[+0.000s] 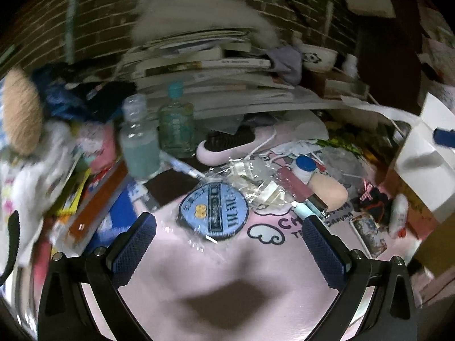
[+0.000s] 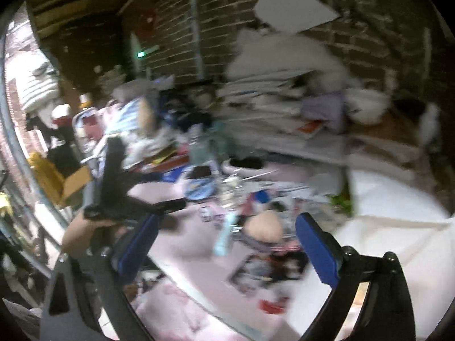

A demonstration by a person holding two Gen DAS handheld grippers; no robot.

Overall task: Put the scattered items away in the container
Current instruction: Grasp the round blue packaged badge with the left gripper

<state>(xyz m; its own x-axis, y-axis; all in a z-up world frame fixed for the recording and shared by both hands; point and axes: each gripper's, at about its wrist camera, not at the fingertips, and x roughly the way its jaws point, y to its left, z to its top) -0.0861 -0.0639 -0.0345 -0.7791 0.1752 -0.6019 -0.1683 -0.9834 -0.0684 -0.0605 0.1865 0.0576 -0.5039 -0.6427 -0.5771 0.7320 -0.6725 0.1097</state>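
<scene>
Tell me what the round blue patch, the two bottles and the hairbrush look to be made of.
Patch: seemingly embroidered fabric with stitched lettering, inside a glossy clear plastic wrapper that glints.
Bottles: clear plastic, probably; see-through walls, bluish-green contents, ribbed caps.
Hairbrush: smooth pale pink body, likely plastic, with a dark bristle pad; blur leaves detail uncertain.

Two bottles (image 1: 153, 130) behind round patch (image 1: 213, 213), book stack (image 1: 216, 74) farther back

Cluttered, perhaps pink mat (image 1: 199, 270)

Pink mat (image 1: 199, 270); round blue patch (image 1: 213, 213), blue-capped white bottle (image 1: 304, 167)
</scene>
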